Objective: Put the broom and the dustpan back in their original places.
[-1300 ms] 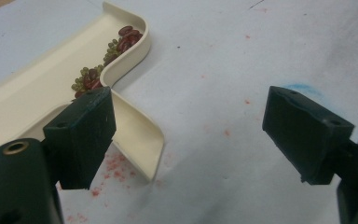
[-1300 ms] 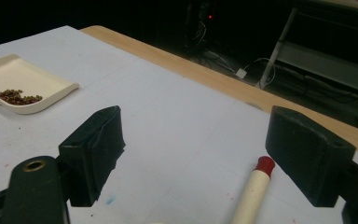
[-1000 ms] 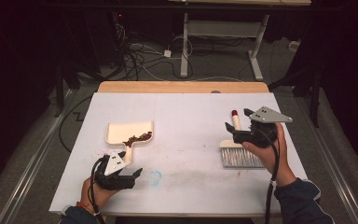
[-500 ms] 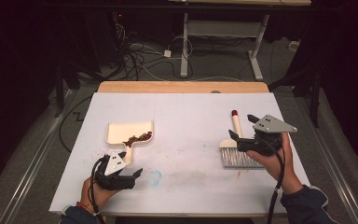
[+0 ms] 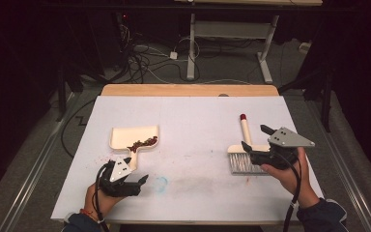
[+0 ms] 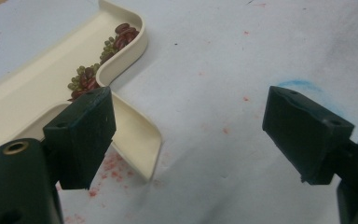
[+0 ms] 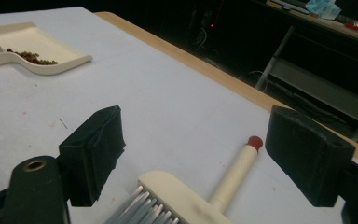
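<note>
Resting on the white bench (image 5: 193,121), a cream dustpan (image 5: 134,137) holds swept beans (image 5: 142,143). Left tongs (image 5: 136,179), released, sit beside its handle; right tongs (image 5: 252,137), released, hover over the brush (image 5: 244,152), well apart from the dustpan. Sweeping appears finished; gripping the dustpan handle is likely called for next.

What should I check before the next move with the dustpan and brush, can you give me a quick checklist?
1. Left gripper open: ok, jaws stand wide apart.
2. Right gripper open: ok, nothing between the jaws.
3. Dustpan flat on the table: ok, beans sit inside near its handle.
4. Dustpan handle within the left jaws: not ok, it lies by one jaw, not centred.
5. Brush free on the table: ok, the right gripper hangs over its head.
6. Stray beans on the table: cannot tell; red specks show.
</note>
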